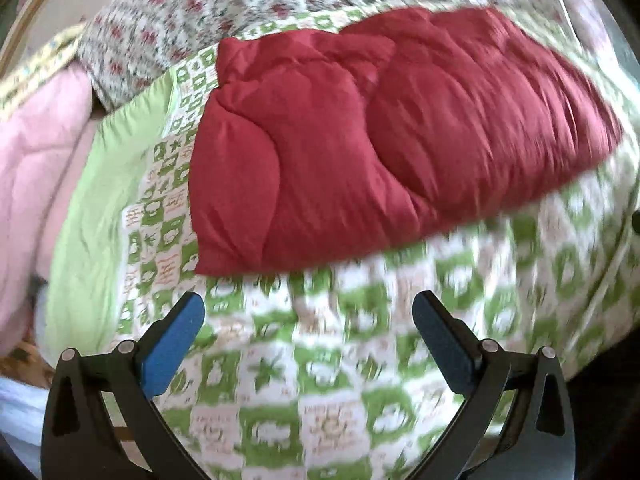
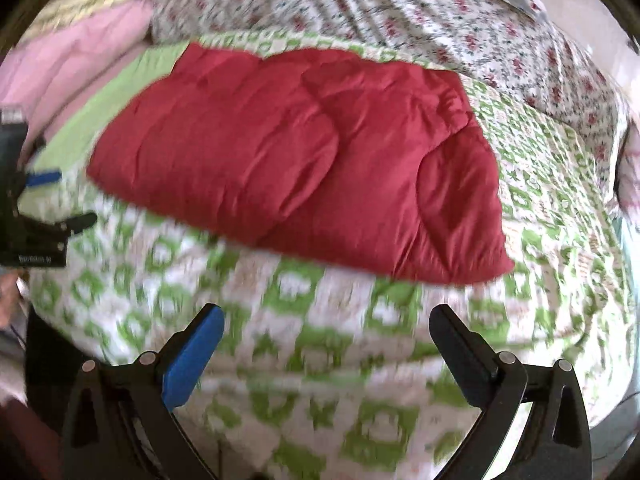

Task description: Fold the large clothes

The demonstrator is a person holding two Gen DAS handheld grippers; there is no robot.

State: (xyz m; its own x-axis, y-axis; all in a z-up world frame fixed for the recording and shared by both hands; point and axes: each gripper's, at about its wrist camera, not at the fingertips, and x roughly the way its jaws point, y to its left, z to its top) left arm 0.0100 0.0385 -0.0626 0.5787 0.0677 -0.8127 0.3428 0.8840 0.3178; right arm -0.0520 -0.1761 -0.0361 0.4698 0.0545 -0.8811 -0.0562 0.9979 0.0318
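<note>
One big red puffy coat (image 1: 360, 136) lies on the bed, on top of a green and white blanket (image 1: 340, 360) with little square pictures on it. The coat is folded up into a thick, long bundle. It looks soft and fat, like a pillow. Curved stitch lines run across it and make puffy bumps. The cloth is a bit shiny and has lots of small wrinkles. One rounded flap is folded over the top of the rest. In the right wrist view the same coat (image 2: 296, 168) sits in the middle of the blanket (image 2: 320, 360), with blanket showing all around it.

Both claws are open wide and hold nothing. The left claw (image 1: 308, 312) hangs over the blanket, near the front edge of the coat but not touching it. The right claw (image 2: 326, 324) hangs over the blanket too, near the coat and apart from it. Each claw has a blue pad on its left finger. The left claw (image 2: 44, 184) also shows at the left edge of the right wrist view.

Some pink bedding (image 1: 36, 168) is bunched up to the left of the blanket. Behind the coat lies a white sheet with small red flowers (image 1: 224, 4). Parts of both pictures are blurry.
</note>
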